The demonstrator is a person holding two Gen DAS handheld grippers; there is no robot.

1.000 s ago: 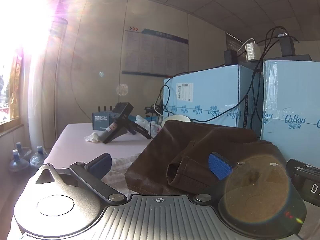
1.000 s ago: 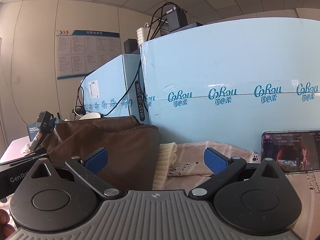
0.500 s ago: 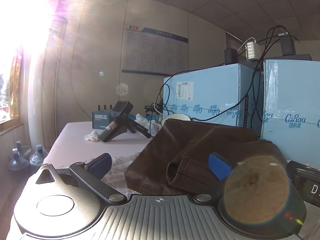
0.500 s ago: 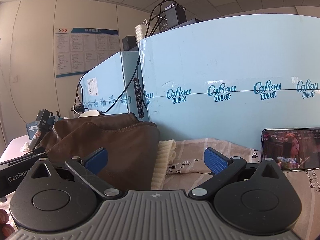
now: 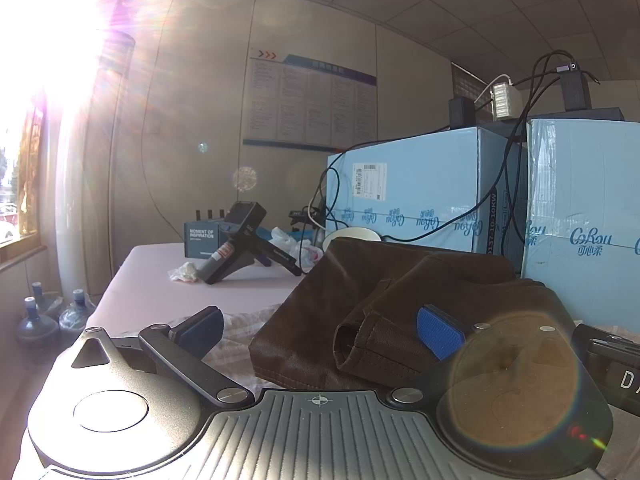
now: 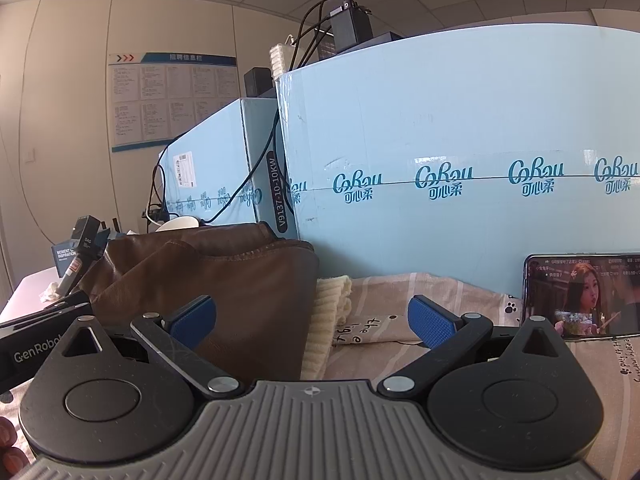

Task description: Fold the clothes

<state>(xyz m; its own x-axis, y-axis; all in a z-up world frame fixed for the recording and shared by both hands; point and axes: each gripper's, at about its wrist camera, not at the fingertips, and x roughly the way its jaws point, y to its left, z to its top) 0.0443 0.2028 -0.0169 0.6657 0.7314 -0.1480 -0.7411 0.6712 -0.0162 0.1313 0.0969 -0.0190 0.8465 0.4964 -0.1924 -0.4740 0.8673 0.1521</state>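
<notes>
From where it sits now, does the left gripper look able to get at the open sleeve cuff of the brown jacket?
Probably yes. The left gripper is open, and the sleeve cuff of the brown jacket lies just ahead between its fingers with nothing in front of it; the right finger pad already sits beside the sleeve.

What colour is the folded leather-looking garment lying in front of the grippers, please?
Dark brown garment, with visible stitched seams; the right wrist view shows it best.

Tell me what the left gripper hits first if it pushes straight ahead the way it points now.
Most likely the brown jacket: the left gripper is open and the jacket's cuffed sleeve lies right between its fingers. How close it is remains hard to judge from this view.
</notes>
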